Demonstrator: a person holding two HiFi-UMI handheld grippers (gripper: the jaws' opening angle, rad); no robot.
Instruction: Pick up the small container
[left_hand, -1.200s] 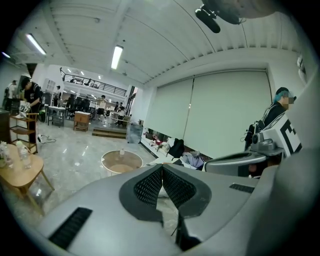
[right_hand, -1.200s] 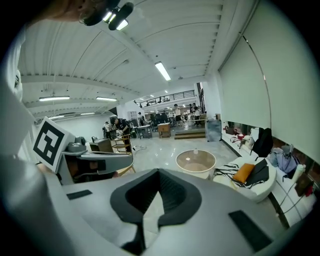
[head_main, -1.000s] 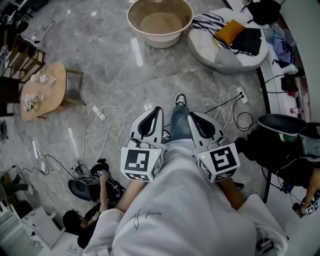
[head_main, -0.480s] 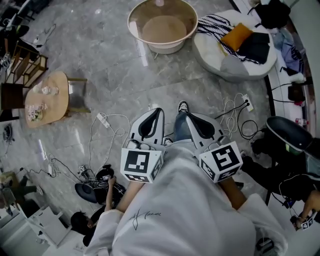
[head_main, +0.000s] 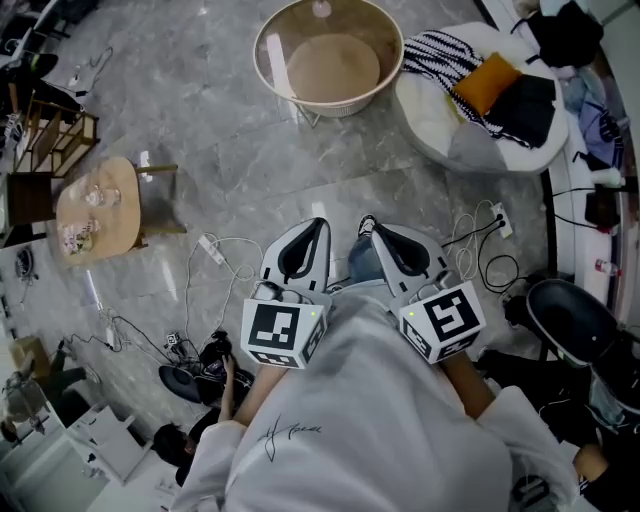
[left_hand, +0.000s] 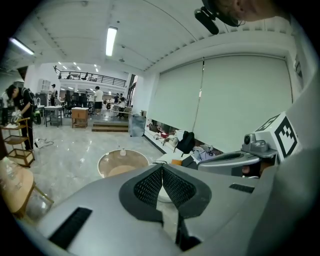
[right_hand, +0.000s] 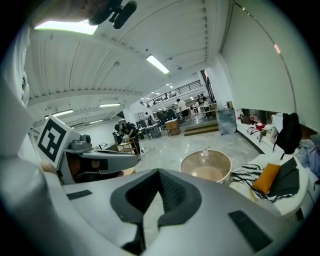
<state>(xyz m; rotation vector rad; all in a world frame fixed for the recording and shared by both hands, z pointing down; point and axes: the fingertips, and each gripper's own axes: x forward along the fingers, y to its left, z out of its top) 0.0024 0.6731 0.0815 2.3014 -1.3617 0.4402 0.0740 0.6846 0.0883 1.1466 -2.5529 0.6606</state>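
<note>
A small clear container (head_main: 322, 8) stands at the far rim of a round glass-topped table (head_main: 270, 62) ahead of me. It also shows as a tiny bottle-like container (right_hand: 204, 153) in the right gripper view and as a small container (left_hand: 120, 152) in the left gripper view. My left gripper (head_main: 318, 222) and right gripper (head_main: 366, 225) are held side by side close to my body, high above the floor and far short of that table. Both are shut with nothing between the jaws, as the left gripper (left_hand: 162, 168) and right gripper (right_hand: 159, 173) views show.
A small wooden side table (head_main: 110, 225) with glassware stands at the left. A white beanbag (head_main: 440, 120) with clothes lies at the upper right. Cables (head_main: 215, 250) trail over the marble floor. A crouching person (head_main: 215, 400) is at lower left, a dark chair (head_main: 565, 315) at right.
The floor scene has drifted in the head view: the wooden side table slid down and right, the beanbag and round table shifted right. Both grippers keep their place and stay shut.
</note>
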